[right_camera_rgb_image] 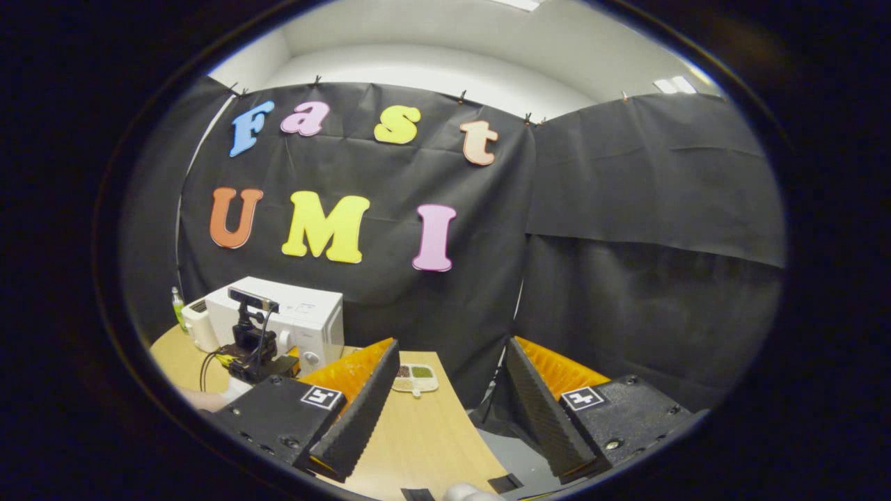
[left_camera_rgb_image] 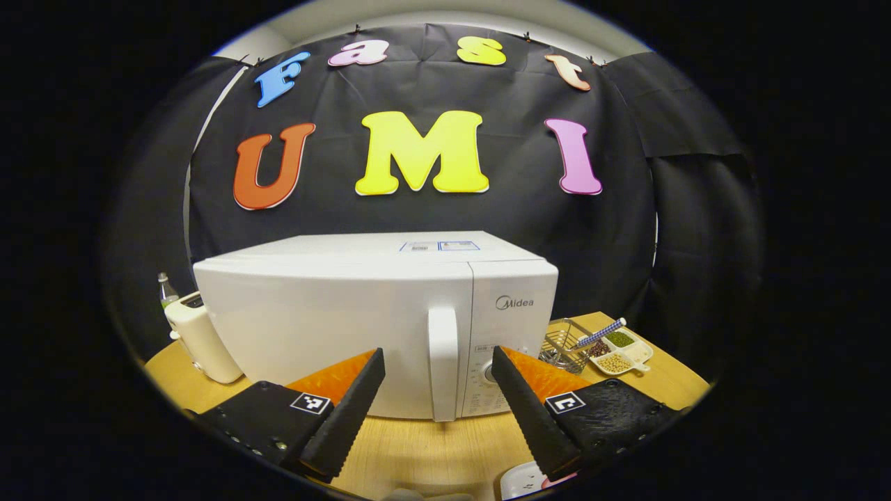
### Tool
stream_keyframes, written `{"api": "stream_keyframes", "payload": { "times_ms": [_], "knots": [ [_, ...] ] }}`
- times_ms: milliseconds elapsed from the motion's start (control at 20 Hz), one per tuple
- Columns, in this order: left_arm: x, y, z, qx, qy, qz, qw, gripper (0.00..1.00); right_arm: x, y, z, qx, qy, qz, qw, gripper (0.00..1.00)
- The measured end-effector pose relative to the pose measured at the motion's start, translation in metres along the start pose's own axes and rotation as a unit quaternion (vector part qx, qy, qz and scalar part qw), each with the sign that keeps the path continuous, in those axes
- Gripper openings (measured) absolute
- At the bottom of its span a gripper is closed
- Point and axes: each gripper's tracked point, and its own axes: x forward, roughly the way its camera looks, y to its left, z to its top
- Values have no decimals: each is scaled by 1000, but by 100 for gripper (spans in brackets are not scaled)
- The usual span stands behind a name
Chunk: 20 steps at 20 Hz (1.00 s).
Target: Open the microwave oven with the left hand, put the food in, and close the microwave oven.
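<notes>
Step in hand looks like the opening one — approach to the door. Left hand-held gripper [left_camera_rgb_image: 438,379] is spread wide, holding nothing, its fingers flanking the door handle [left_camera_rgb_image: 443,362] but short of it. Microwave oven [left_camera_rgb_image: 376,320] sits on the tabletop [left_camera_rgb_image: 431,452], door shut, white, vertical bar handle just left of the control panel [left_camera_rgb_image: 511,334]. Next move, as I judge it: advance, pinch the handle, pull along the door's swing — hinge likely on the far left. Food — probably the divided tray [left_camera_rgb_image: 619,351] right of the oven, by a wire basket [left_camera_rgb_image: 564,344]. Right hand-held gripper [right_camera_rgb_image: 445,403] also spread, empty, well apart from the oven.
</notes>
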Motion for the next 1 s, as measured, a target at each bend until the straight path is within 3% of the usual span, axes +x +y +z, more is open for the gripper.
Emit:
{"api": "stream_keyframes", "payload": {
  "times_ms": [200,250,350,450,600,850,1000],
  "knots": [
    [16,-1,-11,2,9,4,1000,90,-2,-6,-5,-4,5,-8,1000,100],
    [21,-1,-13,6,10,3,1000,68,-3,-6,-7,-3,8,-9,1000,100],
    [26,-2,-14,8,8,1,1000,54,-2,-6,-11,-4,15,-8,1000,96],
    [23,-4,-15,10,11,0,1000,28,-3,-7,-10,-6,15,-9,1000,97],
    [24,-3,-18,6,16,0,1000,13,-6,-5,-6,-6,12,-8,1000,100],
    [21,-3,-20,10,28,-15,999,9,-14,-4,3,-15,-2,-5,1000,96],
    [5,-2,-23,10,27,-17,999,9,-16,-4,4,-12,-4,-3,1000,100]
  ]
}}
